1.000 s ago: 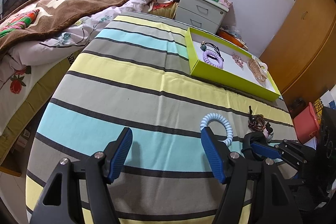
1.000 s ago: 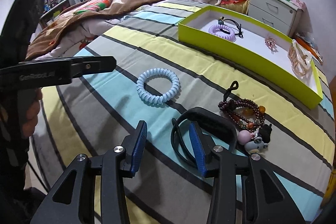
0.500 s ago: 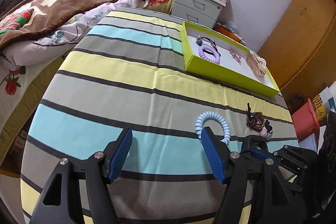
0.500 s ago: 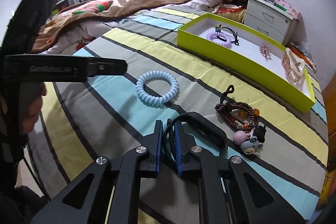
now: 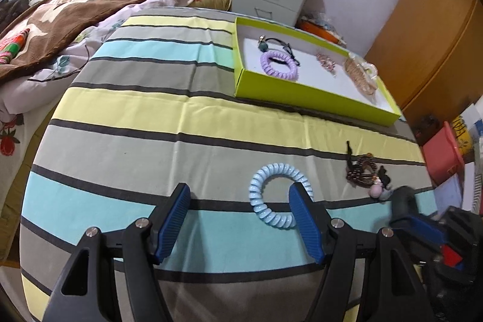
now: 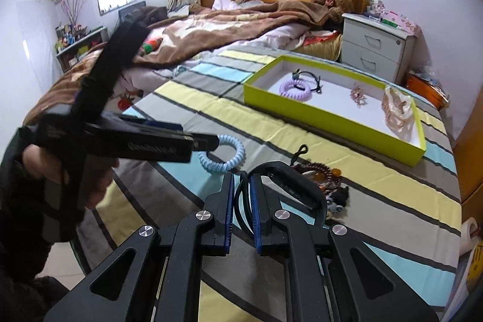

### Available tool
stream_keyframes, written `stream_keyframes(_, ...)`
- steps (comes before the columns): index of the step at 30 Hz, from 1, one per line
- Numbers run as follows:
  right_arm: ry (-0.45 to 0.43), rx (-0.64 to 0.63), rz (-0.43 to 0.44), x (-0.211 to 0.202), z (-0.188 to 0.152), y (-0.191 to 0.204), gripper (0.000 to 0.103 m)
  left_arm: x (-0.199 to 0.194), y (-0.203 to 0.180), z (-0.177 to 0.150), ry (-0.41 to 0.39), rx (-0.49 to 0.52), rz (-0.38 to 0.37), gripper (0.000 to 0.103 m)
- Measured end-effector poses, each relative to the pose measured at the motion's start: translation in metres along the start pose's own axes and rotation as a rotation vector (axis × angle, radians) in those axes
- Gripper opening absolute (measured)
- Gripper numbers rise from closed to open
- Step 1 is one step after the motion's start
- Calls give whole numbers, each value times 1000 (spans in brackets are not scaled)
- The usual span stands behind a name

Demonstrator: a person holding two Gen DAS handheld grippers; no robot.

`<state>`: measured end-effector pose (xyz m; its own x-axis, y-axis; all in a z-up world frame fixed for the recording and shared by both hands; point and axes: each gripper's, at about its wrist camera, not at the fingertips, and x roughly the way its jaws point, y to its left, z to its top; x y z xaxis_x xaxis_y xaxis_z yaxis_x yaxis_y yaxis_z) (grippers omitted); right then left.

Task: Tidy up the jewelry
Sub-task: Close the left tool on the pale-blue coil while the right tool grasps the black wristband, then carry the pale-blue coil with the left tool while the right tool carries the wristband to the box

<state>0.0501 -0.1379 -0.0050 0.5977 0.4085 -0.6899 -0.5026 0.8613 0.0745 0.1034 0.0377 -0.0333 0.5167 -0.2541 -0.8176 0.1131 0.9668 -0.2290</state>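
Jewelry lies spread over the striped bedcover (image 5: 145,116), some loose, some already in the lime-green box (image 5: 302,94) up at one o'clock; going left to right from the left wrist view, the left gripper (image 5: 238,219) hangs with its blue pads wide apart and nothing pinched, its right-hand pad standing in front of the pale blue coil hair tie (image 5: 279,193); whether it touches the coil I cannot tell; at three o'clock of the coil sits the dark bead bracelet (image 5: 363,169) with a pink charm. Inside the box, from left, are a purple coil tie (image 5: 279,65), a small pink clip (image 5: 326,61) and a heap of peach-coloured bands (image 5: 360,76). At four o'clock the right gripper (image 6: 241,198) is closed tight on a black headband (image 6: 289,183), raised off the cover.
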Motion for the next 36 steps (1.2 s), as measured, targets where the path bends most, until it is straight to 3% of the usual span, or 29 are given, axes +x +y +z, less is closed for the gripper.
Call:
stream_keyframes(8,-62,12,-13,-21,5,-8,11,6,-16,0,7,76,83,69)
stream_keyframes(13,-89,23,-25,-30,7,-14,11,14,-34,-2,-2,171,186,69)
stream_keyframes(17,-105,42,-31,-37,5,-22,11,15,-39,1,3,186,182,58)
stream_keyframes(20,-115,53,-36,-41,5,-27,11,15,-45,1,5,211,165,40)
stream_keyframes(25,-122,67,-46,-45,3,-33,11,15,-52,0,7,216,142,24)
stream_keyframes(27,-121,68,-49,-46,2,-35,11,14,-52,0,8,211,139,13)
stream_keyframes(36,-125,83,-68,-50,2,-41,11,8,-46,4,-18,157,120,10)
